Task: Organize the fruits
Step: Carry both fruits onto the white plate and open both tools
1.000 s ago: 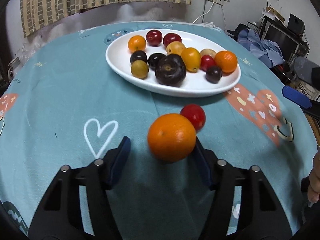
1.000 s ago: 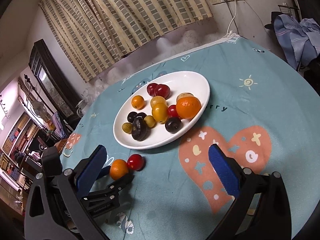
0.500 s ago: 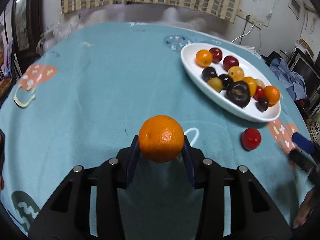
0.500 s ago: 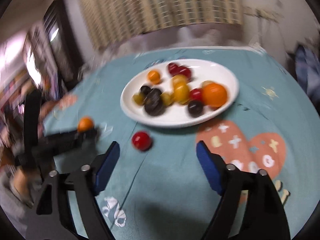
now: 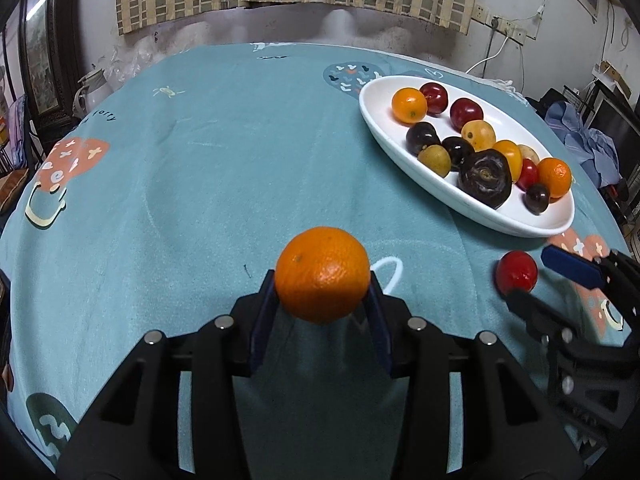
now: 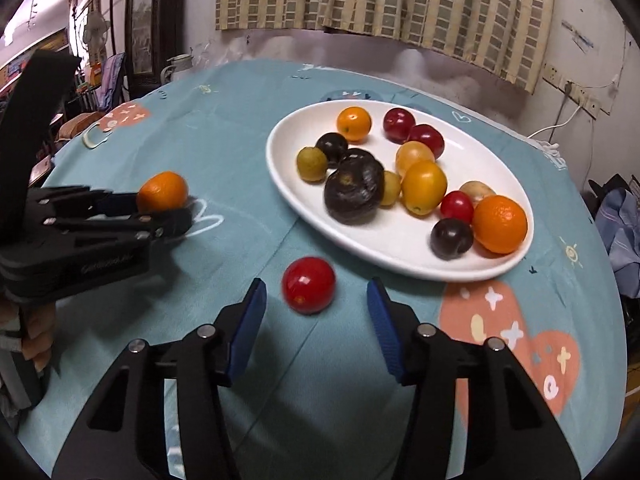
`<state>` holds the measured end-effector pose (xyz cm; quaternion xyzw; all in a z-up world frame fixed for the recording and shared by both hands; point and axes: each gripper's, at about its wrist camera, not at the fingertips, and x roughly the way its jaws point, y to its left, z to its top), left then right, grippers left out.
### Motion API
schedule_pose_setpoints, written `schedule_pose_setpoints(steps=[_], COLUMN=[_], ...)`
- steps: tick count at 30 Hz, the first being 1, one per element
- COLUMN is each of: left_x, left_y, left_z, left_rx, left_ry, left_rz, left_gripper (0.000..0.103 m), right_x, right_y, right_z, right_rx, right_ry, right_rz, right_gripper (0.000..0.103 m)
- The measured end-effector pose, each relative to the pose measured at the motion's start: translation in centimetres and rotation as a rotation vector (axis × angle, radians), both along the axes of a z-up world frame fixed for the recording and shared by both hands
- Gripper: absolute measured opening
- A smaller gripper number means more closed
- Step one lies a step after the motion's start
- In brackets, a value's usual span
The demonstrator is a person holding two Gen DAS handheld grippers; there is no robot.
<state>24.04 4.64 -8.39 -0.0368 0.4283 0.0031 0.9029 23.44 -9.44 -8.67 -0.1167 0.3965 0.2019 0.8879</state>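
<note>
The left gripper (image 5: pixel 322 304) has its jaws clamped on an orange (image 5: pixel 322 274), held just above the table (image 5: pixel 200 168) out in the open middle. The right gripper (image 6: pixel 316 308) has just been closing its jaws, and they now sit narrow around a red fruit (image 6: pixel 308 284) without touching it. That fruit lies on the table right beside the near rim of the white plate (image 6: pixel 400 252), which holds the other fruit.

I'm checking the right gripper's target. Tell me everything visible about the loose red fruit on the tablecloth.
The red fruit is small, round, smooth and glossy. It rests on the teal tablecloth just outside the white plate. The right gripper has been closing around it; its blue pads still stand clear on both sides.
</note>
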Motion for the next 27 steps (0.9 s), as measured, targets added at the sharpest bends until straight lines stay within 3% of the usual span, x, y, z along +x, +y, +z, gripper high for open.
schedule_pose_setpoints(steps=[2, 5, 11, 16, 27], left_x=[0.1, 0.2, 0.2, 0.1, -1.4], left_y=[-0.1, -0.3, -0.3, -0.2, -2.0], left_z=[0.0, 0.0, 0.0, 0.1, 1.4], left_rx=[0.006, 0.019, 0.016, -0.003, -0.054], left_ry=[0.002, 0.004, 0.004, -0.002, -0.073], left_rz=[-0.002, -0.004, -0.009, -0.024, -0.122], left_gripper=[0.043, 0.045, 0.047, 0.046, 0.041], right_x=[0.6, 0.3, -0.9, -3.3, -3.8], right_y=[0.1, 0.8, -0.6, -2.4, -6.1], right_z=[-0.2, -0.3, 0.4, 0.0, 2.9], right_rx=[0.009, -0.011, 0.043, 0.134, 0.274], right_ry=[0.028, 0.024, 0.020, 0.090, 0.050], right_rz=[0.004, 0.032, 0.017, 0.009, -0.081], right_gripper=[0.045, 0.030, 0.029, 0.029, 0.029])
